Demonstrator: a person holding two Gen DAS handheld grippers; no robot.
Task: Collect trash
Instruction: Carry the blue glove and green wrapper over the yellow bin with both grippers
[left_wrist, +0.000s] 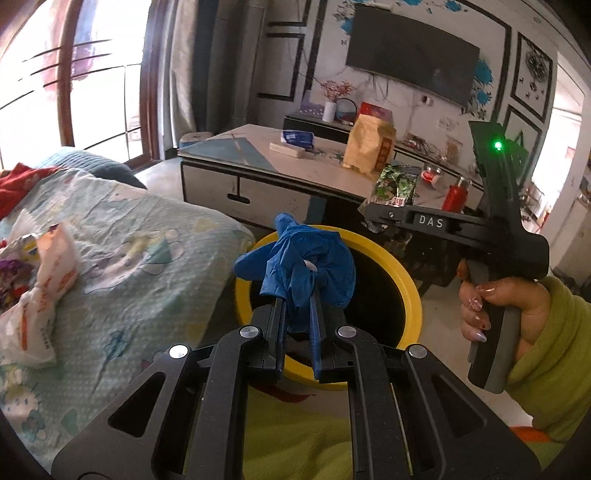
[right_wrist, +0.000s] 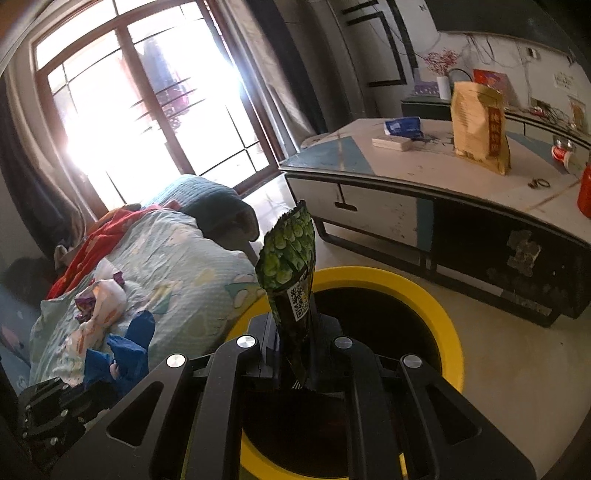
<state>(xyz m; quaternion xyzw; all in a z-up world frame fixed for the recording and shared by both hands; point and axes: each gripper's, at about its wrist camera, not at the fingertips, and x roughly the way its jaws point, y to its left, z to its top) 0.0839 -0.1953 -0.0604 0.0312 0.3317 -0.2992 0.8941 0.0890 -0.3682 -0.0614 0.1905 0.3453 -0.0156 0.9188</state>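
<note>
My left gripper (left_wrist: 300, 306) is shut on a crumpled blue glove (left_wrist: 306, 262) and holds it above the near rim of a yellow-rimmed black trash bin (left_wrist: 410, 295). My right gripper (right_wrist: 293, 332) is shut on a green snack packet (right_wrist: 290, 254) and holds it upright over the bin (right_wrist: 443, 325). In the left wrist view the right gripper (left_wrist: 373, 212) is at the right with the packet (left_wrist: 397, 184) in it. In the right wrist view the glove (right_wrist: 125, 354) shows at lower left. A white and orange wrapper (left_wrist: 44, 288) lies on the bed; it also shows in the right wrist view (right_wrist: 103, 314).
A bed with a pale patterned cover (left_wrist: 122, 236) is to the left of the bin. A low table (right_wrist: 406, 173) behind the bin carries a gold bag (right_wrist: 480, 125), a blue pack and a red bottle (left_wrist: 456, 194). A window (right_wrist: 147, 96) is behind the bed.
</note>
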